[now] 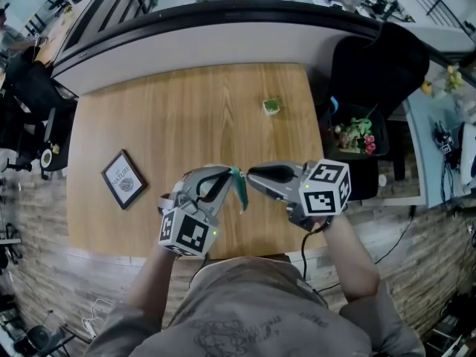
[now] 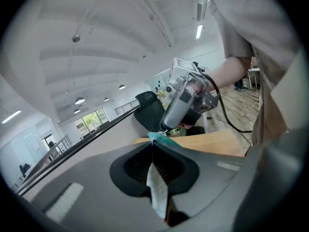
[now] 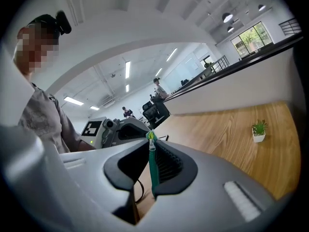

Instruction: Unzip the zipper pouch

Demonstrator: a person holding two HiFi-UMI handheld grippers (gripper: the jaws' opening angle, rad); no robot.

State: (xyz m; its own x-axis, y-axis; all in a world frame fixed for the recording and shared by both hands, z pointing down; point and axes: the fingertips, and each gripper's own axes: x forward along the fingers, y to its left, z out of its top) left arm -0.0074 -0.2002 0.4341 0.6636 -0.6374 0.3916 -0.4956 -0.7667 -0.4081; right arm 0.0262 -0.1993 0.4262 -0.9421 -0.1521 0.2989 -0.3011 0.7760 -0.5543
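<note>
The zipper pouch (image 1: pixel 239 186) is a small teal piece held up in the air between both grippers, above the wooden table's (image 1: pixel 193 110) near edge. My left gripper (image 1: pixel 227 171) is shut on one end of it; in the left gripper view a pale strip of the pouch (image 2: pixel 157 187) is pinched between the jaws of that gripper (image 2: pixel 152 141). My right gripper (image 1: pixel 251 175) faces it from the right. In the right gripper view a green edge of the pouch (image 3: pixel 152 168) with a light tab at its top stands clamped at the tips of that gripper (image 3: pixel 151 140).
A small framed picture (image 1: pixel 123 178) lies on the table's left part. A tiny potted plant (image 1: pixel 271 106) stands farther back at the right. A black chair (image 1: pixel 375 65) and a dark bin with flowers (image 1: pixel 355 136) sit beyond the table's right edge.
</note>
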